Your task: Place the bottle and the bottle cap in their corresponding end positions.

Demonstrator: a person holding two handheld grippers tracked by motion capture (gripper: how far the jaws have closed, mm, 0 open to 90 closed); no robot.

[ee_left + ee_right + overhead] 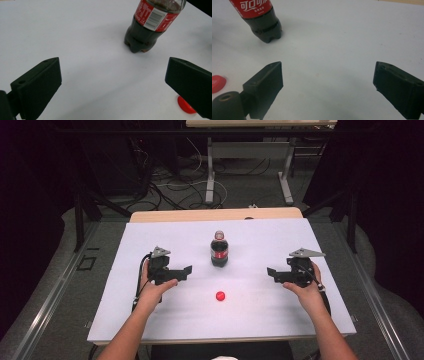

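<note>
A dark cola bottle (219,249) with a red label stands upright mid-table, its neck uncapped. Its base and label fill the upper part of the left gripper view (147,27) and the upper left of the right gripper view (260,20). A red cap (220,295) lies flat on the white sheet in front of the bottle, half hidden behind a jaw in the left gripper view (185,106) and at the left edge of the right gripper view (217,83). My left gripper (186,271) is open, left of the bottle. My right gripper (272,272) is open, right of the bottle. Both hold nothing.
The white sheet (165,320) covers a wooden table (215,214). Beyond the far edge are table legs (210,175) and loose cables (170,185) on the floor. Dark stands flank the table on both sides.
</note>
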